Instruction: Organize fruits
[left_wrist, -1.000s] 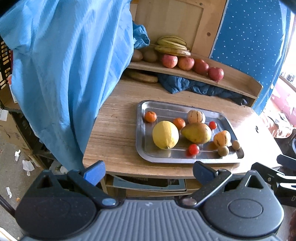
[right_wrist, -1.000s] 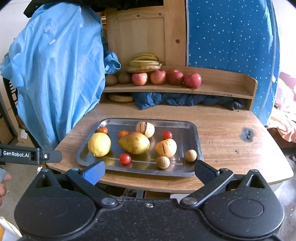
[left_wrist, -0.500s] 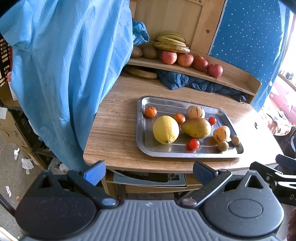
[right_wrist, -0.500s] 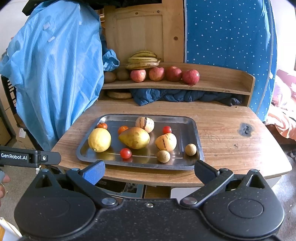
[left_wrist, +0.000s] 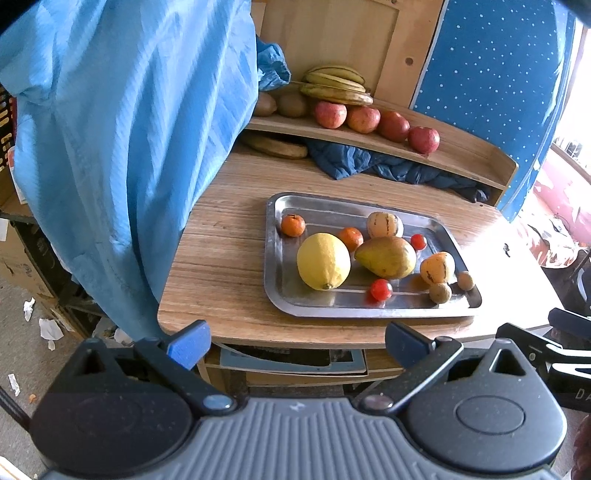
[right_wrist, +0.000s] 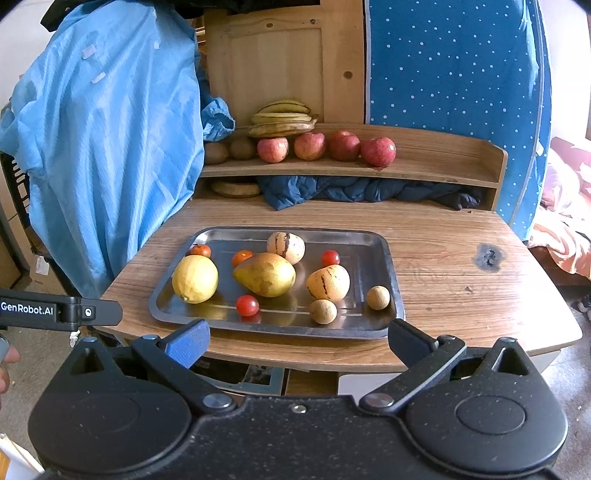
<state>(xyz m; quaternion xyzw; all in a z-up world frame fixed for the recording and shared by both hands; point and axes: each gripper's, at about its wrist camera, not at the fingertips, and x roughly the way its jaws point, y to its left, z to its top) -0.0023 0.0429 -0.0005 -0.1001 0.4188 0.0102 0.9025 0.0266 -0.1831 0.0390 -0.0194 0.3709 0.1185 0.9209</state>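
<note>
**Me:** I start with the fruit on the steel tray (right_wrist: 391, 266), centre of the right wrist view. The lemon (right_wrist: 195, 273) at its left end looks firm and fairly heavy, with a waxy skin; I would pinch it across the middle, not at the pointed tips.

**Partner:** And the pear (right_wrist: 265, 274)?

**Me:** Softer, I judge, and easy to bruise. I would take it at the wide belly with a light squeeze. The cherry tomatoes are smooth and round, likely to squirt out, so a gentle centred grip.

**Partner:** Count them for me.

**Me:** On the tray: one lemon, one pear, two striped melons (right_wrist: 328, 282), two small oranges (right_wrist: 242, 257), two cherry tomatoes (right_wrist: 247, 305), two small brown fruits (right_wrist: 323, 311). Ten in all.

**Partner:** Farther out?

**Me:** On the shelf (right_wrist: 443, 177) in the upper middle: four red apples (right_wrist: 378, 151), a bunch of bananas (right_wrist: 284, 120), two brown kiwi-like fruits (right_wrist: 216, 152) beside the blue cloth (right_wrist: 110, 147).

**Partner:** Your grippers?

**Me:** The right gripper (right_wrist: 297, 338) and the left gripper (left_wrist: 297, 339) both hang at the bottom of their frames, short of the table edge, fingers spread wide, holding nothing.
</note>
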